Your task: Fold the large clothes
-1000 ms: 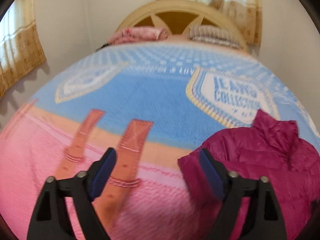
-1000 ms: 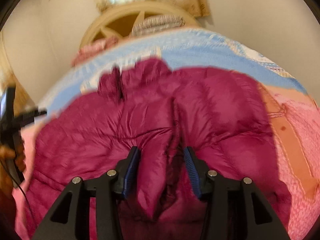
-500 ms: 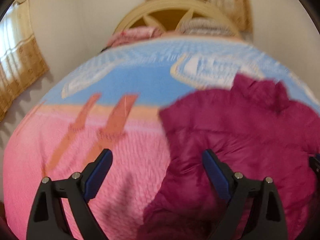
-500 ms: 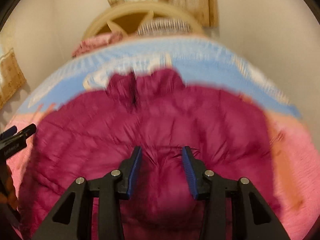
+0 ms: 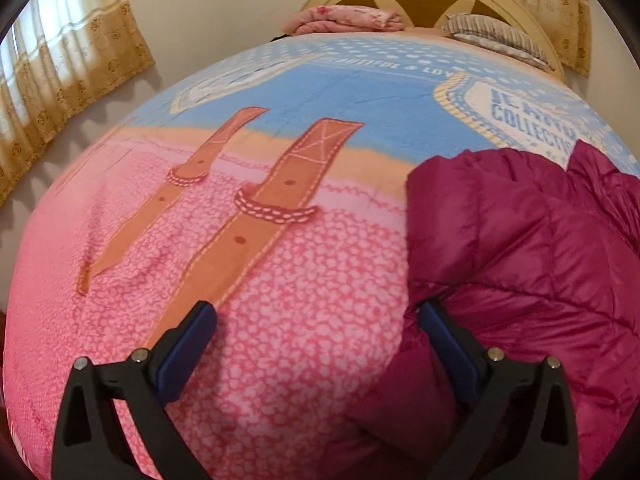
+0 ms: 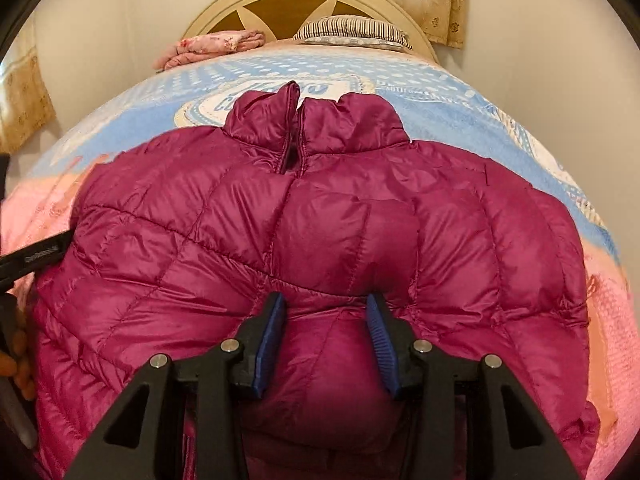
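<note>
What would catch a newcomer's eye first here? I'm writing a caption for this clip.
The shiny magenta puffer jacket spread front-up in the middle of the bed, collar toward the headboard, with the right gripper closed on a bulge of its fabric near the hem. Next, the blanket, pink with printed brown straps, where the left gripper is opening with only blanket between its jaws, one finger at the jacket's edge.

I see the jacket (image 6: 320,232) lying flat on the blanket (image 5: 248,280), collar toward the headboard (image 6: 308,0); two pillows (image 6: 352,32) sit behind it.
</note>
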A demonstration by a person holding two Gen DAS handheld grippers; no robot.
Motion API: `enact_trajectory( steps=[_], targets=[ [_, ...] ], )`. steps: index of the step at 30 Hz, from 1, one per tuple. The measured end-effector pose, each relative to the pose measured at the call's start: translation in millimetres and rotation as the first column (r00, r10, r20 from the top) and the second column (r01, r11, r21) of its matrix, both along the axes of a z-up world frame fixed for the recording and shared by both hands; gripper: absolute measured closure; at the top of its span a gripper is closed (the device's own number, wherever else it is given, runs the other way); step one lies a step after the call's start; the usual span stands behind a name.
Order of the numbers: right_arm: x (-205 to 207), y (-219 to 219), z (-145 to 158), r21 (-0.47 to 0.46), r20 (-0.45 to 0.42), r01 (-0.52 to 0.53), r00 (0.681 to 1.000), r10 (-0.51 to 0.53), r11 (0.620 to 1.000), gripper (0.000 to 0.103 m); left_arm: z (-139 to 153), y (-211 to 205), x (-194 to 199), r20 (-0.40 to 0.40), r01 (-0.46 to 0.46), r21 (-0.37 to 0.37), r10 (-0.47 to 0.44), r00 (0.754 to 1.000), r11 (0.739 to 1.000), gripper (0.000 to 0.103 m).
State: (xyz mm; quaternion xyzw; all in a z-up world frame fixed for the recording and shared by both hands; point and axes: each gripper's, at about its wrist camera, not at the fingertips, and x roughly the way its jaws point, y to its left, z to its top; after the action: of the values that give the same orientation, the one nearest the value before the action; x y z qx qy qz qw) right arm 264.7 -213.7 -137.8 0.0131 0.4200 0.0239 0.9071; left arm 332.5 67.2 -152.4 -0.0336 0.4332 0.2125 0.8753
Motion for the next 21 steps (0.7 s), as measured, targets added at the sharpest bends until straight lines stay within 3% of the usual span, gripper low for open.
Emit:
enact_trajectory(
  steps=[3, 7, 11, 15, 21],
  targets=[
    [-4, -9, 8, 0.074, 0.017, -0.017, 1.0, 0.015, 0.997, 0.054, 0, 3, -4, -0.002, -0.02, -0.001, 0.02, 1.0, 1.0, 0.0],
    [-31, -23, 29, 0.163, 0.104, 0.008, 0.994, -0.025, 0.987, 0.054, 1, 7, -5, 0.003, -0.022, -0.013, 0.022, 1.0, 1.0, 0.0],
    [-28, -30, 0, 0.134, -0.002, 0.025, 1.0, -0.025, 0.991, 0.052, 1, 13, -9, 0.016, -0.022, -0.055, 0.023, 1.0, 0.998, 0.0],
    [-25, -30, 1, 0.14, -0.001, 0.019, 1.0, -0.019, 0.99, 0.047, 6, 27, -20, 0.037, 0.002, -0.167, 0.005, 0.999, 0.986, 0.0],
    [-29, -28, 6, 0.125, 0.003, 0.025, 1.0, -0.026, 0.992, 0.044, 32, 53, -82, 0.146, 0.056, -0.212, -0.025, 0.989, 0.976, 0.001]
  ],
)
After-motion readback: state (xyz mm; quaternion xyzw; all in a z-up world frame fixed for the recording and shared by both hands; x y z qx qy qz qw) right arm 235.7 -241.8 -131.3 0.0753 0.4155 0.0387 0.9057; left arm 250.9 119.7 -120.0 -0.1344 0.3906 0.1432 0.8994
